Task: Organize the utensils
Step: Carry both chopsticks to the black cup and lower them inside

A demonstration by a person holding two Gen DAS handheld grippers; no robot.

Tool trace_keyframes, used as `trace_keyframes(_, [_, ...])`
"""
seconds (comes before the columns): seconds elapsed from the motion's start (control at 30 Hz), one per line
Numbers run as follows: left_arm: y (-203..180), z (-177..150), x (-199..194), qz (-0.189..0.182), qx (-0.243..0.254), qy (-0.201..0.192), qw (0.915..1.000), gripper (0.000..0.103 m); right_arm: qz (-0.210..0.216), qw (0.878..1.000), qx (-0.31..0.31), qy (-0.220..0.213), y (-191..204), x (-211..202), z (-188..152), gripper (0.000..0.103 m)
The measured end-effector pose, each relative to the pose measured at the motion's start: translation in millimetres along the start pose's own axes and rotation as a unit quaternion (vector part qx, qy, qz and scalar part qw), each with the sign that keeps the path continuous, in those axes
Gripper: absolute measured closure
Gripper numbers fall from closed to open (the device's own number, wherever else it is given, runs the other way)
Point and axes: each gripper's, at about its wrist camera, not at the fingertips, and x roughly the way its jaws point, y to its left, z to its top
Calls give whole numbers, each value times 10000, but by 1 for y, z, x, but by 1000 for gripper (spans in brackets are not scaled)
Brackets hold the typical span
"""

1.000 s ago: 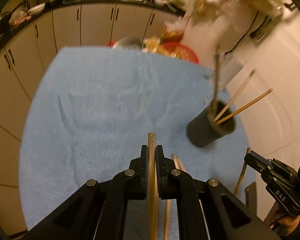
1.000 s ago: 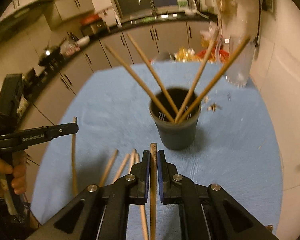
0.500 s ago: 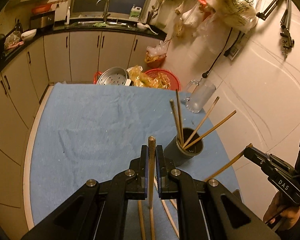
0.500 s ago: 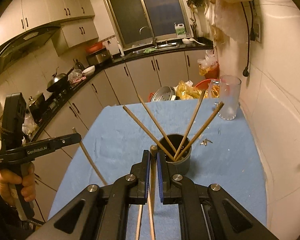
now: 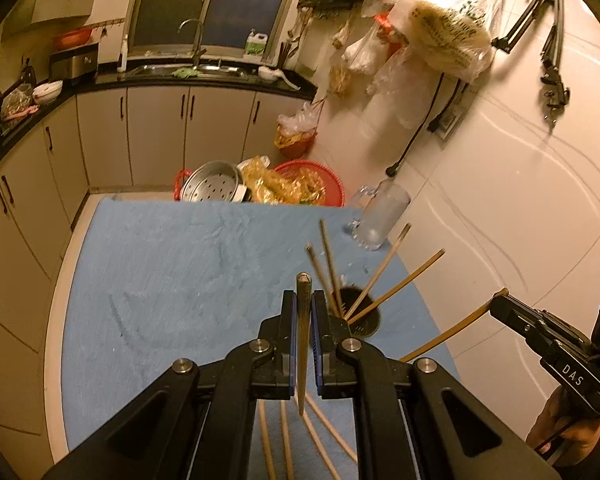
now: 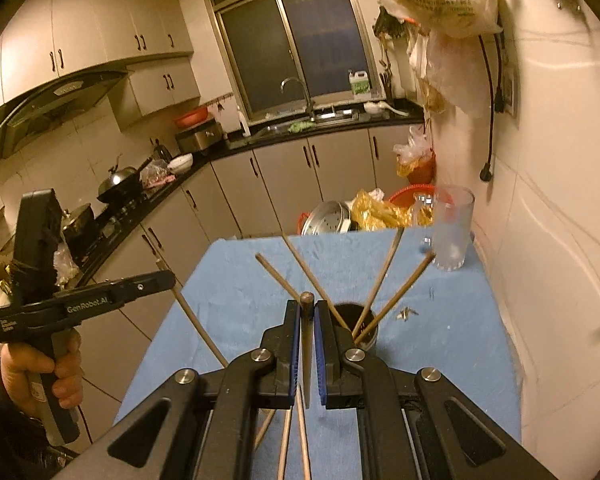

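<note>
A dark round holder [image 5: 365, 322] [image 6: 365, 326] stands on the blue cloth [image 5: 172, 272] [image 6: 440, 352] with several wooden chopsticks [image 5: 380, 272] [image 6: 380, 276] fanned out of it. My left gripper [image 5: 303, 304] is shut on a chopstick [image 5: 302, 336], held high, just left of the holder. My right gripper [image 6: 307, 308] is shut on a chopstick [image 6: 306, 344], held high over the holder's near side. Several loose chopsticks [image 5: 284, 436] [image 6: 288, 440] lie on the cloth below both grippers. Each gripper shows in the other's view, left [image 6: 156, 280] and right [image 5: 500, 304].
A clear glass mug [image 5: 380, 216] [image 6: 452, 232] stands at the cloth's far right by the white wall. Beyond the far edge sit a metal steamer pan [image 5: 212, 186] and a red basket [image 5: 312, 184]. Small metal bits [image 6: 406, 314] lie right of the holder. Cabinets run along the left.
Both grippers have risen well above the cloth, each still shut on its chopstick. The holder now looks smaller and lower in both views.
</note>
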Motion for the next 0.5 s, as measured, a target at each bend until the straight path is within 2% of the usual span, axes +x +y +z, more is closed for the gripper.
trace_keyframes(0.3, [-17,25,-17,-176,122,-343,9992,96,-50,9992,-67,-396,4,-26,24,95])
trace_keyframes(0.5, [-26,48,-16,-275,59,-610,9977,96,-231,9972,20,-714,-4,-37,38,95])
